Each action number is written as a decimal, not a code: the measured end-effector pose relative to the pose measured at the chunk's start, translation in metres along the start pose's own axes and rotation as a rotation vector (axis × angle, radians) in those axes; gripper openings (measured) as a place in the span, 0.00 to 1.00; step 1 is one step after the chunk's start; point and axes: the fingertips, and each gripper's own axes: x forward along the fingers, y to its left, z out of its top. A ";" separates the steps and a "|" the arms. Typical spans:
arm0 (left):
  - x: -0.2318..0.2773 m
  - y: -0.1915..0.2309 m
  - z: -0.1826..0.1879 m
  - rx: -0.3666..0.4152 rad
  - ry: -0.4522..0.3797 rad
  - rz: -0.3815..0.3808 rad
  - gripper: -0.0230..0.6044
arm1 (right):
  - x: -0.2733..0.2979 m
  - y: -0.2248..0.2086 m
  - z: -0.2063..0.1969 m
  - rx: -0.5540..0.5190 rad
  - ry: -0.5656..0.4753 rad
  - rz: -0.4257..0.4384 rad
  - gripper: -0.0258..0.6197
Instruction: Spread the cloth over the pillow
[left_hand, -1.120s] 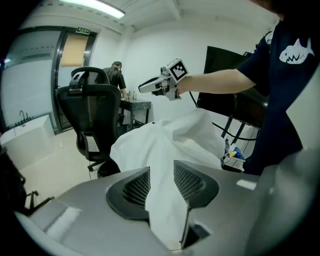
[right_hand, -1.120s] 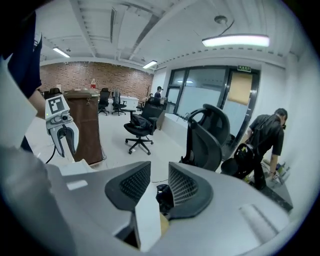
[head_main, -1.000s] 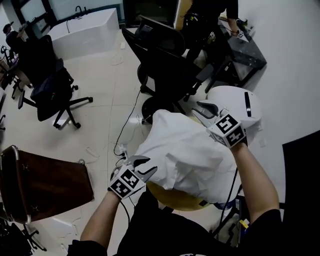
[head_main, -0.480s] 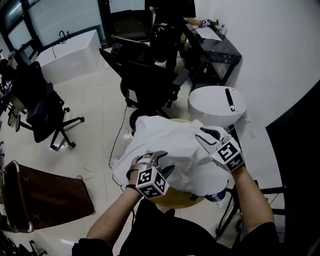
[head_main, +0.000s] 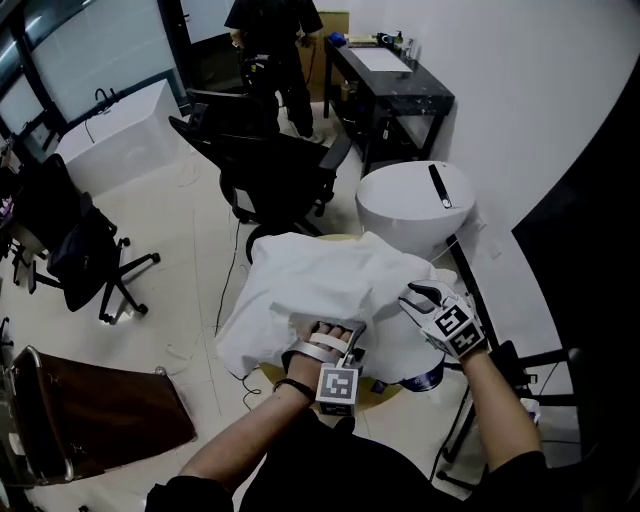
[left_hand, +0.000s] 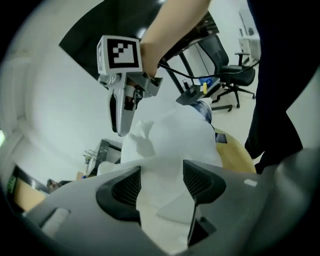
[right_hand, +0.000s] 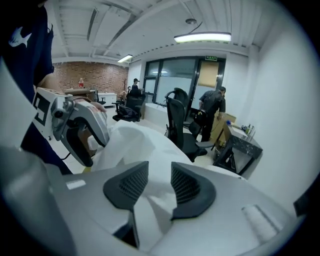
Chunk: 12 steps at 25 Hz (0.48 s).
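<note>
Two grippers, both at the near edge of the white cloth (head_main: 320, 275). Left gripper (head_main: 332, 341): jaws just opened wide, loose cloth lying between them, nothing pinched. Right gripper (head_main: 420, 297): jaws also just widening, a fold standing between the pads, apparently released. Cloth: heaped ahead of both grippers on the round yellow table (left_hand: 237, 152); pillow judged to lie beneath, hidden. Step in hand, as judged: let go and smooth; lift each gripper clear without dragging the fold, then draw the bunched ridges outward evenly. Surroundings: white drum (head_main: 415, 200) beyond the right gripper, black office chair (head_main: 275, 175) beyond the cloth, black desk (head_main: 390, 80) farther off; none obstructs
</note>
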 end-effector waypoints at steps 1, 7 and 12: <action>-0.002 -0.001 0.005 0.061 -0.002 0.031 0.44 | -0.002 0.000 -0.007 0.014 0.004 -0.007 0.27; 0.021 -0.020 0.025 0.328 0.011 0.038 0.46 | -0.009 -0.006 -0.041 0.071 0.024 -0.048 0.27; 0.048 -0.043 -0.003 0.407 0.150 -0.094 0.38 | -0.009 -0.010 -0.062 0.085 0.067 -0.043 0.29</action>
